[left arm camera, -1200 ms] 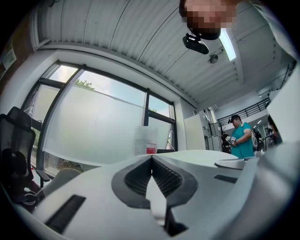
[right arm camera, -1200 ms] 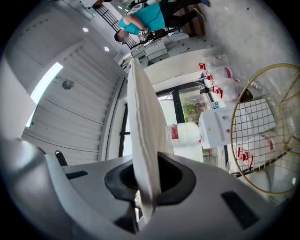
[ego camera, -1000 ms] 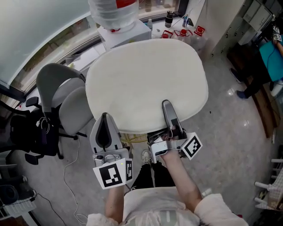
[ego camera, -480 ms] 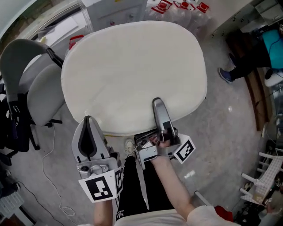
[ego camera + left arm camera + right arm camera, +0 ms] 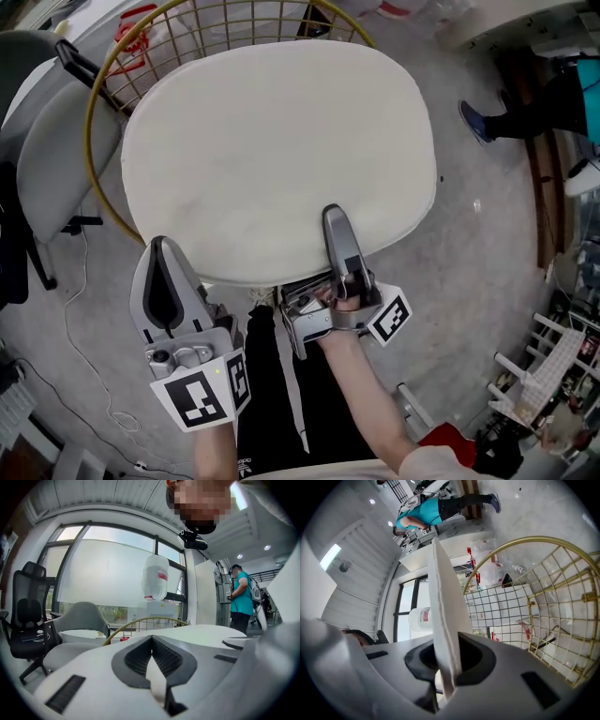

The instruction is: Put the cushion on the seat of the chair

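The cushion (image 5: 281, 150), a big white oval pad, lies flat and spreads over most of the gold wire chair (image 5: 87, 141). Only the chair's round rim and some of its wire grid show past the cushion's far and left edges. Whether the cushion already rests on the seat cannot be told.

Both tools hold it by its near edge. The right gripper (image 5: 334, 214) reaches over that edge from the middle right. Its jaws are nearly together, pinched on the cushion's seam, which stands up thin between the pads in the right gripper view. The left gripper (image 5: 161, 246) sits at the near left corner, its jaws likewise clamped on a thin strip of the cushion's edge.

A grey chair (image 5: 61, 155) stands just left of the wire chair on the pale floor (image 5: 469, 281). A person (image 5: 586, 80) in a teal top stands well off to the right.
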Action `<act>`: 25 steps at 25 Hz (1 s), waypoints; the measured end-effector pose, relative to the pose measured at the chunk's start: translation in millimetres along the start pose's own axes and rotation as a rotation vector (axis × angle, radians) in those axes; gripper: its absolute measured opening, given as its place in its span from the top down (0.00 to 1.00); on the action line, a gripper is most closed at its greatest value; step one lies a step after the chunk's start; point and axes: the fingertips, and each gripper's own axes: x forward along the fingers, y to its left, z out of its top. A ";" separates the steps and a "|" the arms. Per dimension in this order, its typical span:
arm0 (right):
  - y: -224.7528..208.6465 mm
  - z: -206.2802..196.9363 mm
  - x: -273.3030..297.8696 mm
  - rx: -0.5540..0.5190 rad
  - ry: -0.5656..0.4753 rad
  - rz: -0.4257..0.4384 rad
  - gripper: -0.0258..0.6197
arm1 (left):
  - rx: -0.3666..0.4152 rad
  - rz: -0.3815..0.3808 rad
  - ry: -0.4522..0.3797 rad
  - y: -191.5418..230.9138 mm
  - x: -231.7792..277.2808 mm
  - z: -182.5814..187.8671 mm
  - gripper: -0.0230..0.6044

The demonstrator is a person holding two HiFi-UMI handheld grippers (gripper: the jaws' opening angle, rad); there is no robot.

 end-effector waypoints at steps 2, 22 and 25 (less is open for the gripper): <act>-17.4 -1.8 -5.6 0.003 -0.001 -0.025 0.89 | -0.008 0.013 0.013 3.2 0.8 -11.2 0.94; -121.9 -17.2 -27.2 0.076 0.011 -0.165 0.89 | -0.049 0.054 0.063 7.2 -10.4 -44.8 0.94; -133.7 -13.6 -29.9 0.069 0.019 -0.193 0.89 | -0.036 0.066 0.064 7.9 -13.2 -46.3 0.94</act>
